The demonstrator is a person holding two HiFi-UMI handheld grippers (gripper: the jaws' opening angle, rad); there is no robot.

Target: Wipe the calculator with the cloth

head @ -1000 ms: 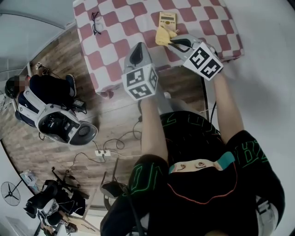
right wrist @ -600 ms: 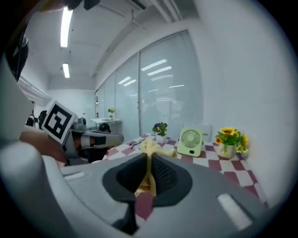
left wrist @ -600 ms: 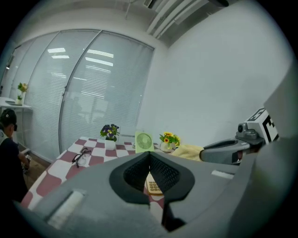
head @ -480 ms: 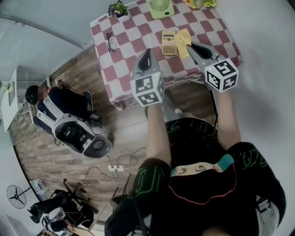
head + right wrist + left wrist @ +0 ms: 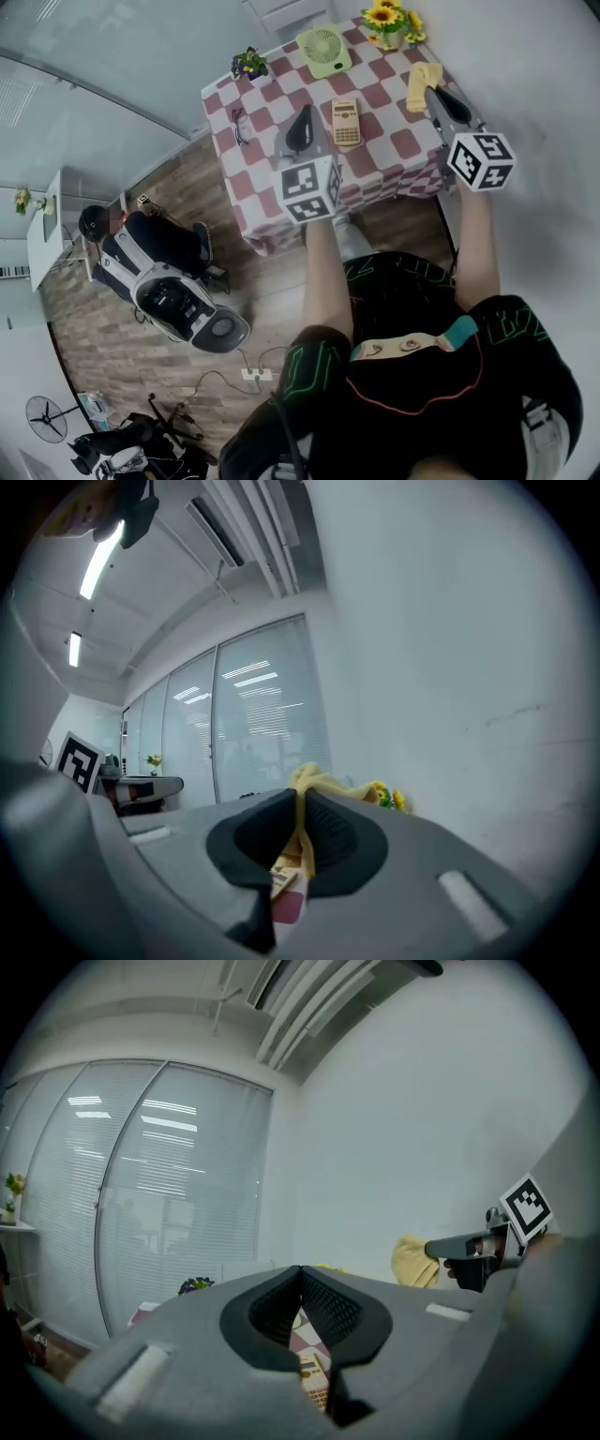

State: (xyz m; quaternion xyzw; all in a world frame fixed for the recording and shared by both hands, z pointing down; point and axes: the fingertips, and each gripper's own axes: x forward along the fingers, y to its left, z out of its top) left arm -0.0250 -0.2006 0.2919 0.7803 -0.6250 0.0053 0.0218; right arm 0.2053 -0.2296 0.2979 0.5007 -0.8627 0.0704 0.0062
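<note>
In the head view the beige calculator (image 5: 345, 122) lies flat on the red-and-white checked table (image 5: 394, 145). My right gripper (image 5: 432, 92) is shut on the yellow cloth (image 5: 419, 82), held to the right of the calculator, apart from it and near the table's right edge. The left gripper (image 5: 303, 114) is shut and holds nothing, just left of the calculator. In the left gripper view the calculator (image 5: 312, 1378) shows below the shut jaws, with the cloth (image 5: 415, 1261) off to the right. In the right gripper view the cloth (image 5: 306, 786) is pinched between the jaws.
A green fan (image 5: 324, 49), sunflowers (image 5: 387, 19), a small potted plant (image 5: 248, 64) and glasses (image 5: 238, 125) stand on the table. On the wooden floor to the left a person (image 5: 141, 239) sits by a white machine (image 5: 183, 305). A power strip (image 5: 251, 373) lies nearby.
The right gripper carried the cloth off the calculator and away to the right. Both grippers and the table now appear farther away in the head view, with more of the tabletop showing.
</note>
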